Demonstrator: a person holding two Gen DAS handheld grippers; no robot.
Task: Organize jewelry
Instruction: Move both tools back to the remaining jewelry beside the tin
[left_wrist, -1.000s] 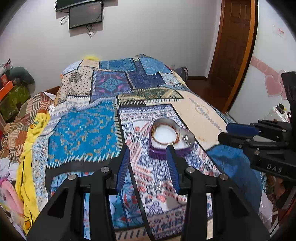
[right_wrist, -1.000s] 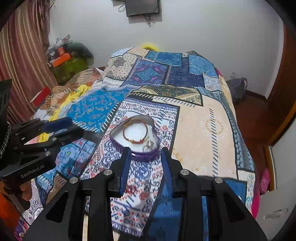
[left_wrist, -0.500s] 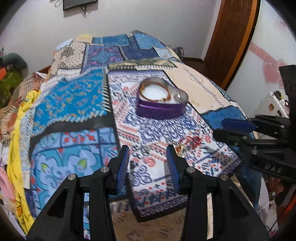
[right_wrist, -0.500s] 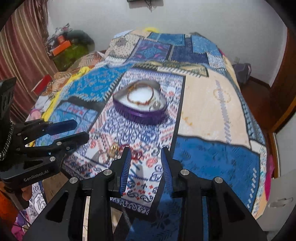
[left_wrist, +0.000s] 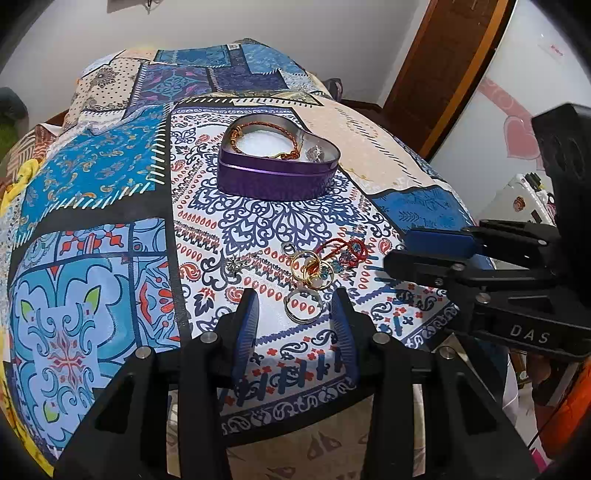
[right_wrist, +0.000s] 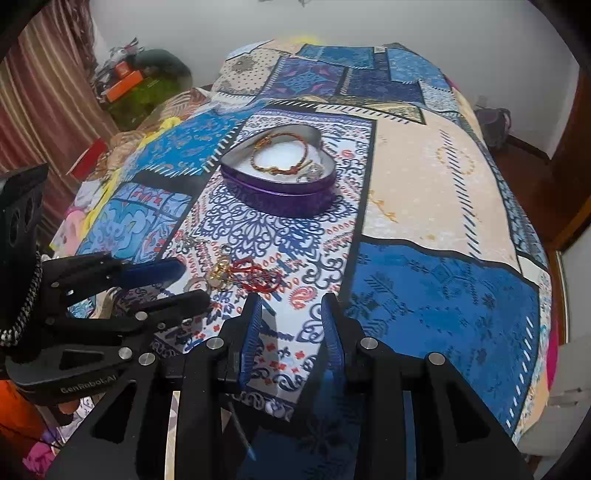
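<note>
A purple heart-shaped tin sits on the patchwork bedspread. It holds an orange braided bracelet and a small silver piece. Nearer lies loose jewelry: gold rings, a thin hoop, a red cord bracelet and a silver star piece. My left gripper hovers open just short of the pile, with the hoop lying in line with its gap. My right gripper is open to the right of the pile, holding nothing.
The bed's near edge runs just under both grippers. A wooden door stands at the right. Striped curtains and clutter with an orange box fill the left side. A white unit stands by the bed's right.
Both grippers have sunk and tilted down toward the near end of the bed. The loose jewelry pile has come into view in front of them. Their jaws have kept the same width.
</note>
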